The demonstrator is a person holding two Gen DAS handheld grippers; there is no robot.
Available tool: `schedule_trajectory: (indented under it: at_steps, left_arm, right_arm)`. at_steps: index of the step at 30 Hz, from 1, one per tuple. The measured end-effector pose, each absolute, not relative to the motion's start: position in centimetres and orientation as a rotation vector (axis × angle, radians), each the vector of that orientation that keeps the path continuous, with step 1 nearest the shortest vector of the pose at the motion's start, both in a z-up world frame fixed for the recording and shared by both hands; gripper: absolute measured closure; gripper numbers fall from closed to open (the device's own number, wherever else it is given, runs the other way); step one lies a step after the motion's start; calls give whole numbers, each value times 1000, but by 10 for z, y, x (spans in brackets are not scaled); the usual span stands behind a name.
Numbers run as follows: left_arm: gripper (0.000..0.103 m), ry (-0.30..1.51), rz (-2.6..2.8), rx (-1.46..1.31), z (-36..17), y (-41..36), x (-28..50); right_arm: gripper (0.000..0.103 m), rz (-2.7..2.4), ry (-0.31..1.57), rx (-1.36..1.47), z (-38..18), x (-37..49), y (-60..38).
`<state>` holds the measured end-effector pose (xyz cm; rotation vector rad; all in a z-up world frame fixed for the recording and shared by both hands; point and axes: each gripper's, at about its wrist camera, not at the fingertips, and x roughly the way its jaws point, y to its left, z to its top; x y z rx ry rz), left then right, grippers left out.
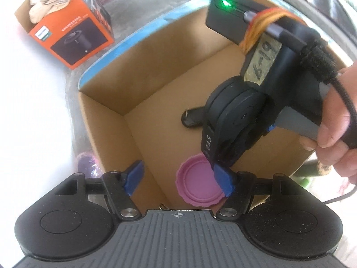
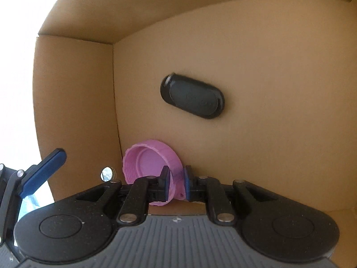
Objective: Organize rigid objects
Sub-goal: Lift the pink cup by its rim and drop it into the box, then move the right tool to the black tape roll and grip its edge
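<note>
A pink plastic lid (image 2: 151, 163) is inside an open cardboard box (image 2: 73, 89), near its left wall. My right gripper (image 2: 175, 184) is shut on the lid's rim and holds it tilted, low over the box floor. The lid also shows in the left wrist view (image 1: 196, 183), with the right gripper (image 1: 225, 156) reaching down into the box (image 1: 169, 71) onto it. A black oval case (image 2: 192, 96) lies flat on the box floor, and only its end shows in the left wrist view (image 1: 192, 117). My left gripper (image 1: 178, 179) is open and empty over the box's near wall.
An orange product box (image 1: 73, 33) with cloth on top stands on the concrete floor at the far left. A purple object (image 1: 86, 163) lies outside the cardboard box by its left wall. A small metal disc (image 2: 108, 173) sits near the lid.
</note>
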<state>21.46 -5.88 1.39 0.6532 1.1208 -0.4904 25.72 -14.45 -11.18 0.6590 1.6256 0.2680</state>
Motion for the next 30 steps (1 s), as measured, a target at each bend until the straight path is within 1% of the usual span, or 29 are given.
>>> schedule_trajectory:
  at_steps: [1,3,4,6,11,16,20,22,25,30]
  left_arm:
    - [33,1109,-488,636,17,-57,214]
    - [32,1083,-477,583,28,-49,210]
    - [32,1065,-468,543,35,-42,208]
    - [32,1038,-450,461,48,-28,203]
    - [32,999,-404,292,73,4,179]
    - [32,1021,-371,212,77,22,151]
    - [32,1071,-371,163,69,28,140]
    - [32,1099,-386,165,64,27,124]
    - [32,1150,-421,188,46,18,107]
    - [32,1178,-472,319,14,-5,74]
  right_arm:
    - [86,269,1608,657,-107,257,-146]
    - [77,269,1552,655,-89,246,-152]
    - [75,273,1515,657,-78,241,-155]
    - [66,277,1435,667,-56,232,-162]
    - [65,263,1256,702,-1,178,-181]
    - [65,218,1158,699,33,125,-206]
    - [65,168,1159,725,32,85,-219]
    - [65,156,1184,766,24,67,-219]
    - [65,101,1253,733,9,41,-210]
    - [65,45,1309,666,-26,8,-206]
